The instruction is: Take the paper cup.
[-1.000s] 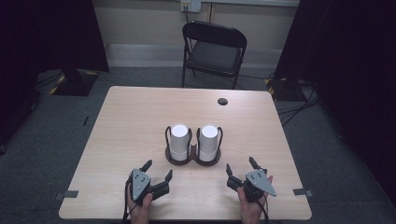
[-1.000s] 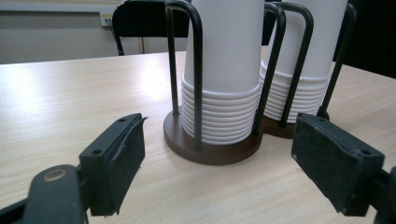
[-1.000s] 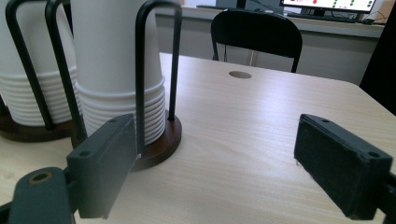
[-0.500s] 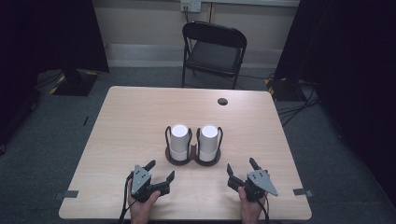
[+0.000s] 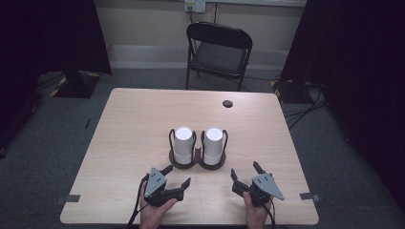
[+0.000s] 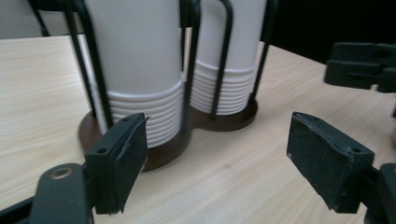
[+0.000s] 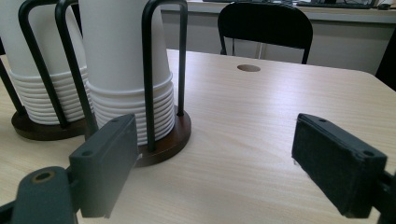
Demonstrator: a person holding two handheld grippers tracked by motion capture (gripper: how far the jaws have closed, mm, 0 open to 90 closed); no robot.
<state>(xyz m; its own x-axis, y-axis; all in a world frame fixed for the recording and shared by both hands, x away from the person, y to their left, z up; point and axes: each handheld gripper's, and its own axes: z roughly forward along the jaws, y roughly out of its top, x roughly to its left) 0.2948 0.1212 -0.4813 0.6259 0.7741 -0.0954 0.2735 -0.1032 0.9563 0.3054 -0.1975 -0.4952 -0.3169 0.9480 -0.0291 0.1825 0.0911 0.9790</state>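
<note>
Two stacks of ribbed white paper cups stand in a wire-looped wooden holder just beyond both grippers' padded fingers; left gripper has just been closing, still apart and empty; right gripper apart.

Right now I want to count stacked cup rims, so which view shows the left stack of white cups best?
The left gripper view: the left stack of white cups is closest, its ribbed rims plain. The right gripper view cuts it off at the frame edge; the high view shows it small, from above.

On the desk, two cup stacks stand side by side in a wire holder (near the front edge); left tool and right tool lie before it, chair behind.
</note>
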